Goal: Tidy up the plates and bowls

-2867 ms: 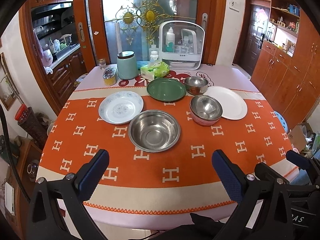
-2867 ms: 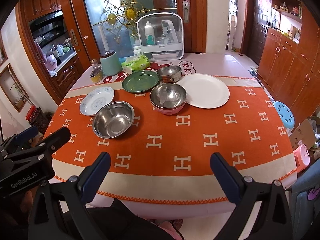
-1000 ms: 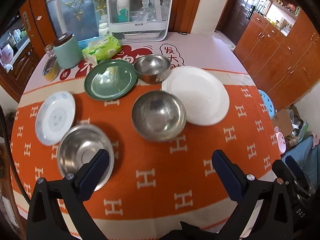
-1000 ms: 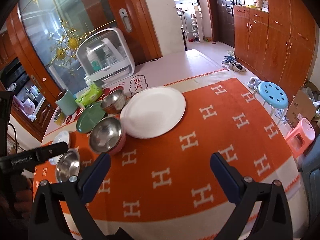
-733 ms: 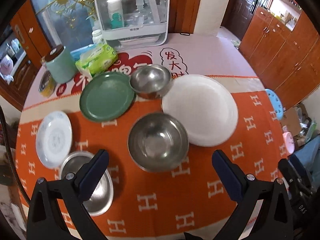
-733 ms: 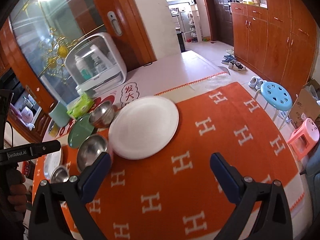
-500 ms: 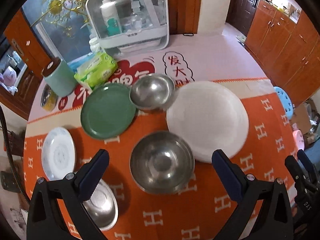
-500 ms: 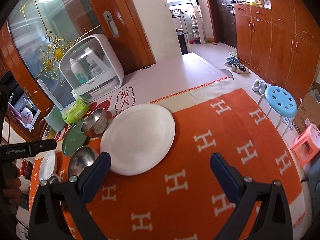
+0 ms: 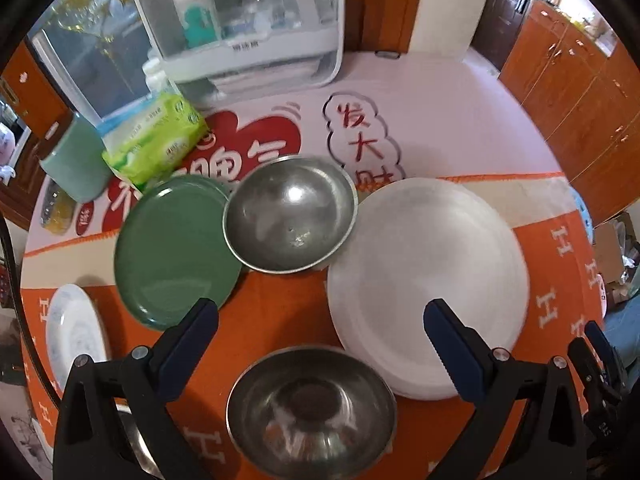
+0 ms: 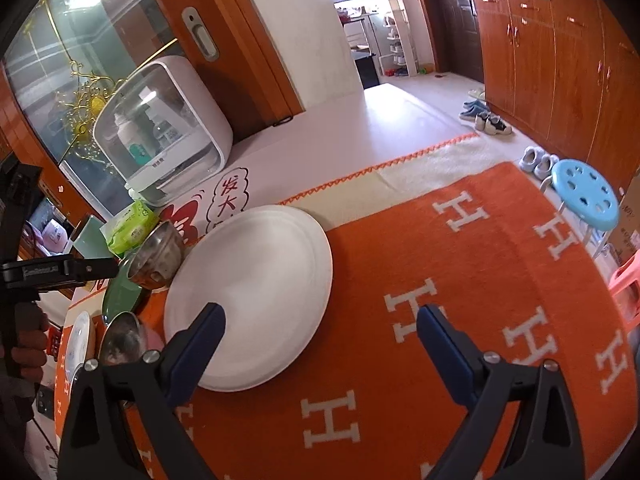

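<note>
My left gripper (image 9: 320, 318) is open and empty, hovering above the orange tablecloth. Beyond its fingertips lie a small steel bowl (image 9: 290, 214), a green plate (image 9: 174, 254) to its left and a large white plate (image 9: 428, 284) to its right. A steel bowl in a pink bowl (image 9: 312, 412) sits below the gripper. A patterned white plate (image 9: 74, 334) lies at far left. My right gripper (image 10: 318, 326) is open and empty, its left finger over the large white plate (image 10: 252, 288). The small steel bowl (image 10: 158, 258) and green plate (image 10: 120, 296) lie left of it.
A clear-fronted white cabinet (image 9: 244, 20) stands at the table's back, with a green tissue pack (image 9: 154, 144) and a teal canister (image 9: 76, 160) to its left. A blue stool (image 10: 586, 194) and a pink stool (image 10: 626, 276) stand off the table's right side.
Both grippers have moved forward and lower over the table. The left now hangs close above the bowls and plates; the right has closed in on the large white plate. Both stay open.
</note>
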